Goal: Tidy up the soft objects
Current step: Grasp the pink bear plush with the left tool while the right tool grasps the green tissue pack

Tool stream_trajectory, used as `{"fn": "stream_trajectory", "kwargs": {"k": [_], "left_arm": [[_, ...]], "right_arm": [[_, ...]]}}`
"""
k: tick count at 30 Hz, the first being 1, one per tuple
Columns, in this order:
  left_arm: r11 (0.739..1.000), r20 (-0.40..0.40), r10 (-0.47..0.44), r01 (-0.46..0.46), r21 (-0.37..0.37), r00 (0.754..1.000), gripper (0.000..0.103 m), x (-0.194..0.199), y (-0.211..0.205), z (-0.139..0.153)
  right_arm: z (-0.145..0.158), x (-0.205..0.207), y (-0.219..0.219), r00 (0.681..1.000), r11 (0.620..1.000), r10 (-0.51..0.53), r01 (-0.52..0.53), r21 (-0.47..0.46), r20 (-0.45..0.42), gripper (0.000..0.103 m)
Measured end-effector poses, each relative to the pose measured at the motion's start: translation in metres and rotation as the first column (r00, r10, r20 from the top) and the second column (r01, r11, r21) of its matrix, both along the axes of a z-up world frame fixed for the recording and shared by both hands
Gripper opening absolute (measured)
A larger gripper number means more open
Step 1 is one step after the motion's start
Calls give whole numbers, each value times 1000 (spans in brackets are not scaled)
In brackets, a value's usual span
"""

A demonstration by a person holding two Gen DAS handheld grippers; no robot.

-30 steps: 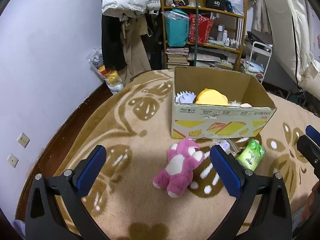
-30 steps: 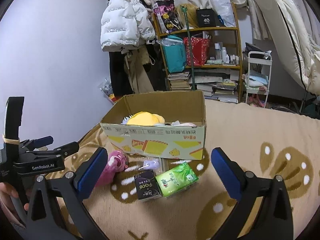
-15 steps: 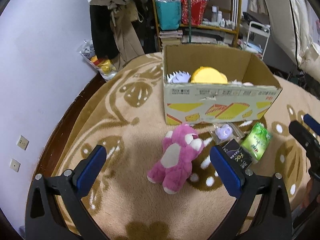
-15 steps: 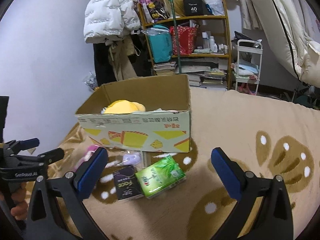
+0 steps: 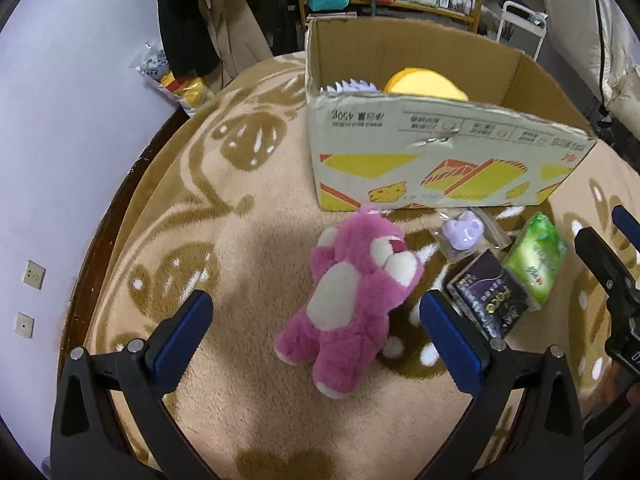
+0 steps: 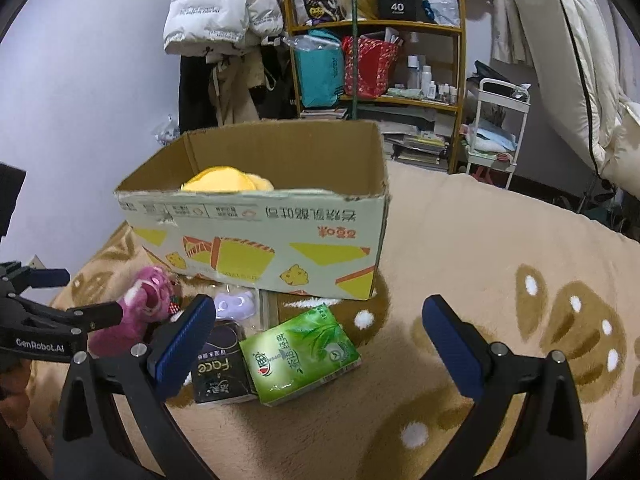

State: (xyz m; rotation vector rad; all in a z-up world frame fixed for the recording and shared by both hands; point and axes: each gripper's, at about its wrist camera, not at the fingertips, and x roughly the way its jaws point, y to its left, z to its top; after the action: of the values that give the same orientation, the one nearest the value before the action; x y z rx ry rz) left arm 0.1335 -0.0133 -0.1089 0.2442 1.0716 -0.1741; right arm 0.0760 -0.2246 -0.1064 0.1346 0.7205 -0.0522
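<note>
Yellow plush toy [image 5: 424, 85] boxed in cardboard carton [image 5: 440, 152]; fluffy pink plush bear [image 5: 352, 300] outstanding on carpet; both hand-held grippers [image 5: 316, 332] [image 6: 320, 340] wide open, empty

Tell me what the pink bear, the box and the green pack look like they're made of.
Pink bear: plush fabric, judging by its fuzzy pile. Box: corrugated cardboard, matte, with a torn, ragged top edge. Green pack: probably thin glossy plastic film, as it catches light; likely tissues.
</note>
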Motion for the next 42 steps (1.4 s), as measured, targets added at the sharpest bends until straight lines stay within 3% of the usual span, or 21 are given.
{"fn": "stream_trajectory", "kwargs": {"k": [15,21,25,30,42], "left_arm": [[997,-128,-51,59,57,990,101,14,-16,-40],[996,-169,-48,60,69,985,90,20,-16,-53],[998,-192,-61,66,16,979,76,21,-17,-57],[999,-178,-46,49,10,983,59,23,-14,-56],[999,-176,-39,39,-4,984,55,24,-9,-57]], "right_arm": [[-39,17,12,989,998,43,-49,-38,-144,103],[-54,20,16,979,997,45,-56,-49,-196,103],[-56,20,17,979,998,60,-64,-15,-196,89],[-56,20,16,977,998,63,-63,6,-203,86],[-56,20,11,977,999,48,-50,-6,-207,86]]}}
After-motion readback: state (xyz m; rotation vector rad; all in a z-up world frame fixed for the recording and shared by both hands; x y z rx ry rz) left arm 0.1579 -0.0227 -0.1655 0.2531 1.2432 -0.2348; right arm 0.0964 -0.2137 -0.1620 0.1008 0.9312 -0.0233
